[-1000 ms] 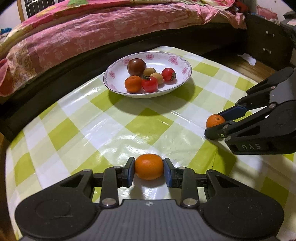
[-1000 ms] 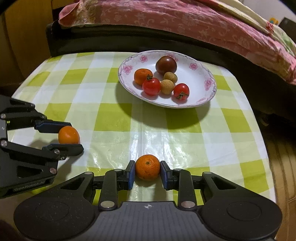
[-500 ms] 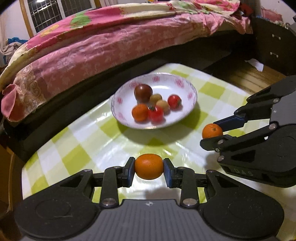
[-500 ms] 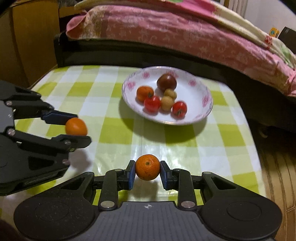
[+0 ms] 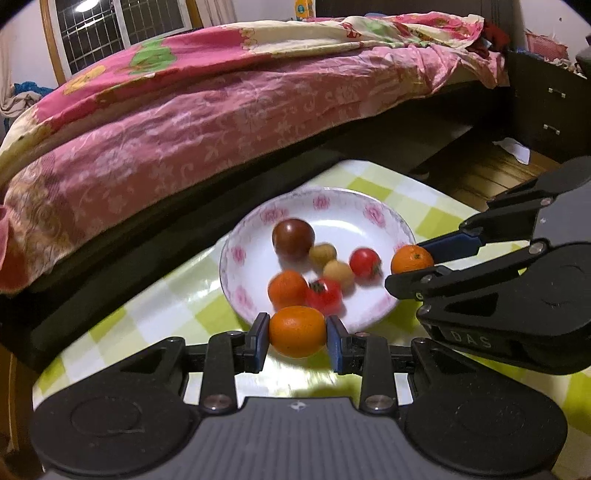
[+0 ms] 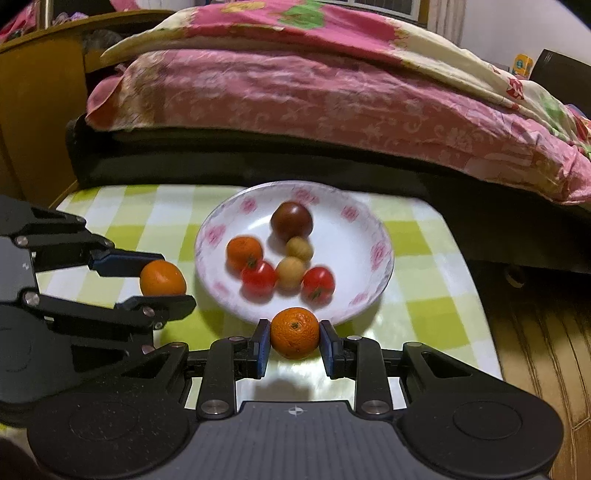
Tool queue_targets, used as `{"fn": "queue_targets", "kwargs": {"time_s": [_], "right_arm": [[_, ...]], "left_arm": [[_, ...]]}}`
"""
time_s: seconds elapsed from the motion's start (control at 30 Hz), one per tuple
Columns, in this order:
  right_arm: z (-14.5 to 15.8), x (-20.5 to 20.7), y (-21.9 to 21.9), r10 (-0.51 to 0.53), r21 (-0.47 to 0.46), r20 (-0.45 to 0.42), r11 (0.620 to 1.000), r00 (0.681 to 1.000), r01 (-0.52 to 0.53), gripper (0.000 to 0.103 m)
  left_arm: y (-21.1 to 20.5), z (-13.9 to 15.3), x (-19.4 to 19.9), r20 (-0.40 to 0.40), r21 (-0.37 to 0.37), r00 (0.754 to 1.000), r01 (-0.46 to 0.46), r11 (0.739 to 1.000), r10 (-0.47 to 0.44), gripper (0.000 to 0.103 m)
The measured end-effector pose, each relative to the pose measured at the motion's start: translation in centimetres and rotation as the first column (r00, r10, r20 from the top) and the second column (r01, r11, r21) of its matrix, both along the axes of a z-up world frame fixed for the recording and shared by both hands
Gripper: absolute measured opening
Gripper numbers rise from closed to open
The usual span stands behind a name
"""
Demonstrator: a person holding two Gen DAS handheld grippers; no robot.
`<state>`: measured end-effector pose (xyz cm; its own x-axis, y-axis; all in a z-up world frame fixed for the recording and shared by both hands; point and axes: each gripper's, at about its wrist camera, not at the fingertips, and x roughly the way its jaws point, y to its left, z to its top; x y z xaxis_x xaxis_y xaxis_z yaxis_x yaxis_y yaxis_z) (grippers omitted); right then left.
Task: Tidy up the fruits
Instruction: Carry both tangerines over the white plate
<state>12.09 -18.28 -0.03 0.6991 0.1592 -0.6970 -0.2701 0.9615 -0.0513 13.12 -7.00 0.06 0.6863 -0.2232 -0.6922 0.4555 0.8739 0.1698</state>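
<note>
My left hand-held gripper (image 5: 297,331) grasps one mandarin (image 5: 297,331) at the near rim of the flowered plate (image 5: 236,254); my right hand-held gripper (image 6: 294,334) grasps another mandarin (image 6: 294,333) beside that rim. Both look light, soft-skinned and round, so I judge gentle pressure across the middle safest.

a bed (image 5: 229,110) under a pink floral quilt, a barred window (image 5: 122,26) behind, wooden floor (image 6: 546,354) beside it.
</note>
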Motion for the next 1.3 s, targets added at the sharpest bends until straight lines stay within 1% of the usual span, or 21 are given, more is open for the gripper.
{"fn": "queue_targets", "kwargs": {"time_s": [0.33, 0.63, 0.97, 1.3], "right_arm": [[-0.1, 4.5, -0.7, -0.015, -0.012, 0.023, 1.000, 1.000, 0.015, 0.024], [-0.9, 7.2, -0.9, -0.024, -0.010, 0.027, 1.000, 0.999, 0.024, 0.024], [-2.0, 9.5, -1.0, -0.020, 0.006, 0.018, 1.000, 1.000, 0.020, 0.024], [-2.8, 10.2, -1.0, -0.018, 0.025, 0.001, 1.000, 1.000, 0.018, 0.025]], "left_arm": [[-0.2, -0.6, 4.5, 0.008, -0.010, 0.999, -0.031, 0.999, 0.031, 0.040], [-0.5, -1.3, 7.0, 0.008, -0.015, 0.999, -0.036, 0.999, 0.037, 0.040], [-0.9, -1.7, 8.8, 0.006, -0.028, 1.000, -0.022, 0.999, 0.022, 0.040], [-0.7, -1.7, 9.1, 0.000, -0.041, 0.999, -0.032, 0.999, 0.032, 0.042]]}}
